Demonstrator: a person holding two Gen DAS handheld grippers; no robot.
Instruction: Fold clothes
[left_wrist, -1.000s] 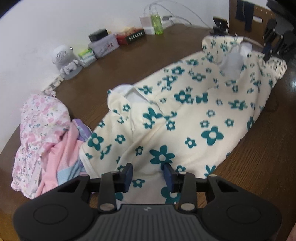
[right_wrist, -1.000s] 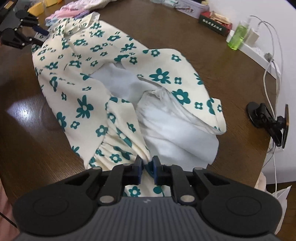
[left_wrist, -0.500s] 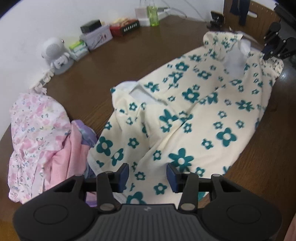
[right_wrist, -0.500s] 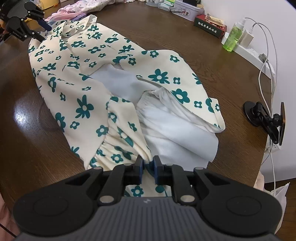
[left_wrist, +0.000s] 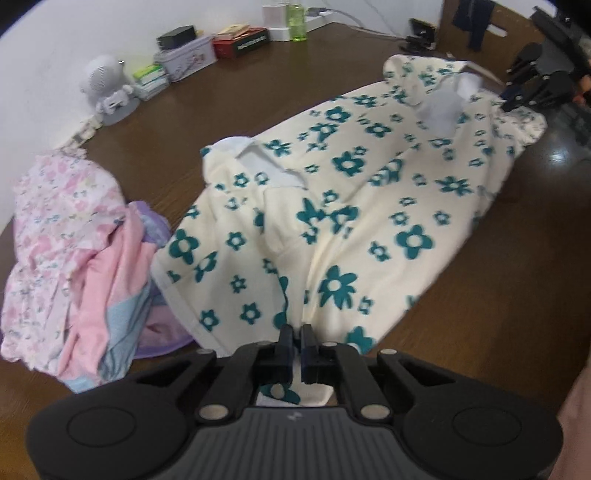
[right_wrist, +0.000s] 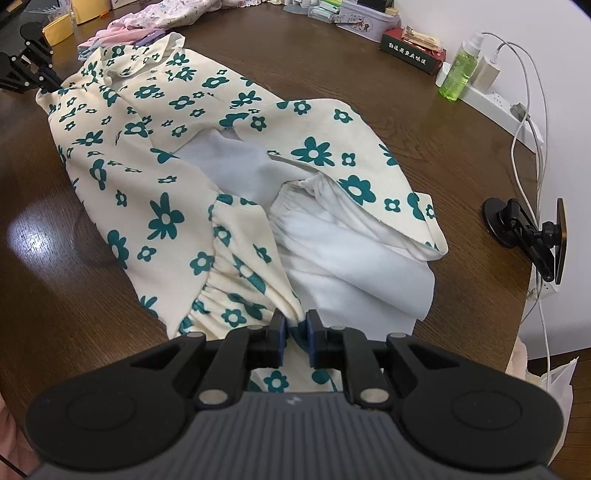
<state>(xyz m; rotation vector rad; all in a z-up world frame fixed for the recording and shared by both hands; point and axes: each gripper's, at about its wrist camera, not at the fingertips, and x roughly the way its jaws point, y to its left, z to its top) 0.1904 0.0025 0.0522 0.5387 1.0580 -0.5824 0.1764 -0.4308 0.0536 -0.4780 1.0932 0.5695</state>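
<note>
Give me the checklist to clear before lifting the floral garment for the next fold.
1. Left gripper pinching the floral garment: ok, jaws just closed on its near edge.
2. Right gripper holding the gathered edge: ok.
3. Garment spread flat: not ok, white lining bunched and exposed.
4. Pink clothes pile clear of the garment: not ok, it touches.
5. Green bottle out of the way: ok.

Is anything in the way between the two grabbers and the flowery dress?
Nothing visible is in the way. The left gripper has just closed on one edge of the flowery dress, and the right gripper pinches the gathered edge at the other end. The pink clothes pile lies beside the dress, not over it.
</note>
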